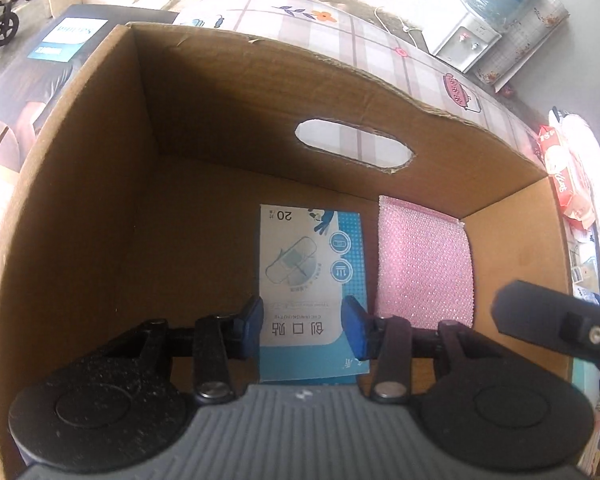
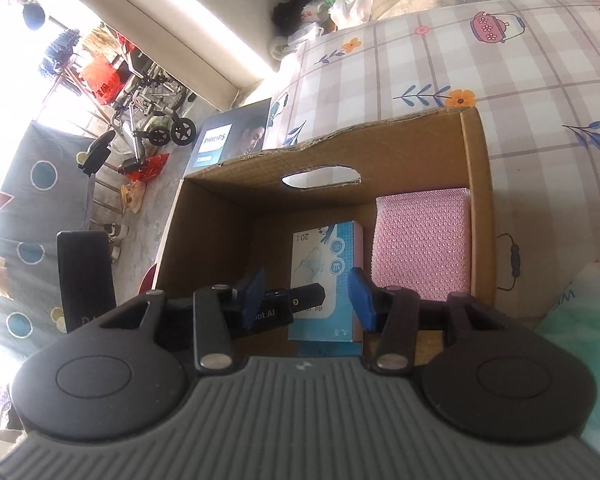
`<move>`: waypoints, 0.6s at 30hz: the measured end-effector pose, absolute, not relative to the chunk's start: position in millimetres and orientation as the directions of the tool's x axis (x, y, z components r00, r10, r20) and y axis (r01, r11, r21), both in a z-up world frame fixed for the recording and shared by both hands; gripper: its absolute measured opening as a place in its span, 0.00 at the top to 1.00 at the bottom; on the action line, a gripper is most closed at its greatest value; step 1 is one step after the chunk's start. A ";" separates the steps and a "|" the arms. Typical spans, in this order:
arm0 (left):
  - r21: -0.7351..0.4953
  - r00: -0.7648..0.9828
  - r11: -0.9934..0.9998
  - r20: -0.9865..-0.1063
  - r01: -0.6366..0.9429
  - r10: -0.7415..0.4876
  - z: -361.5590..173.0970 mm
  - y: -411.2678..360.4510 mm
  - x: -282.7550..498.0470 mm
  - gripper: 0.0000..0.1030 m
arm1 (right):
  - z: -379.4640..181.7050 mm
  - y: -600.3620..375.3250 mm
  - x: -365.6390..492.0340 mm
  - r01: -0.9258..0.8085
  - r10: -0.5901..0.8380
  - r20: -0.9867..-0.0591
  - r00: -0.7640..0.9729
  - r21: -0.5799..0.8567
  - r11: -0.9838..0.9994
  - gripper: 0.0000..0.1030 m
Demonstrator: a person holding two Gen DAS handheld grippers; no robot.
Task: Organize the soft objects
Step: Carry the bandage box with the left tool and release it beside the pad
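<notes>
Plaster pack (image 1: 312, 280) lying flat on the floor of the box (image 1: 80, 120), printed face up, just beside the pink pad (image 1: 424, 264), which sits against the right-hand wall; narrow strip of bare cardboard between the two, wide empty floor to the left. Left gripper (image 1: 302, 322) reaching down into the box directly over the near end of the pack, fingers parted and grasping nothing: pack wider than the gap between the pads, so no squeeze on its sides possible. Right gripper (image 2: 308, 296) hovering higher, at the near side of the box, fingers likewise parted and empty. Placing step apparently all but done, so best finished cleanly: lift the left gripper straight up, without dragging the pads across the pack or nudging it askew against the pad. Keep clear of the near wall and of the right gripper just alongside on the way out. Leave the pack square to the pad to save the free floor on the left for later items. Hold the right gripper back until the left has left the box, then fetch the next soft item, perhaps the red-and-white packet (image 1: 568, 184) outside the right wall, from the checked cloth (image 2: 540, 80). Set it down in the empty left part, lowering fully before letting go.
</notes>
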State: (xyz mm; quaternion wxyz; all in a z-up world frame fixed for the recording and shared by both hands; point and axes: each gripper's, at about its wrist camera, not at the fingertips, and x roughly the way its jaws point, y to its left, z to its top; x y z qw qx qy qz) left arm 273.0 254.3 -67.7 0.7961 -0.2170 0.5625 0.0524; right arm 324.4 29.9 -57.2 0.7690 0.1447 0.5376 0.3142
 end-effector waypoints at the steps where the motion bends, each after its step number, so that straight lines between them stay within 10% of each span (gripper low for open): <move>1: -0.293 0.358 0.896 -0.919 -0.333 -0.167 -67.8 255.9 272.4 0.52 | -53.5 22.5 318.7 -0.333 0.645 -0.727 0.235 0.563 0.756 0.55; 18: -0.286 0.340 0.900 -0.925 -0.329 -0.170 -83.5 249.5 283.3 0.53 | -36.7 -80.7 197.7 -0.369 0.731 -0.604 0.319 0.631 0.682 0.55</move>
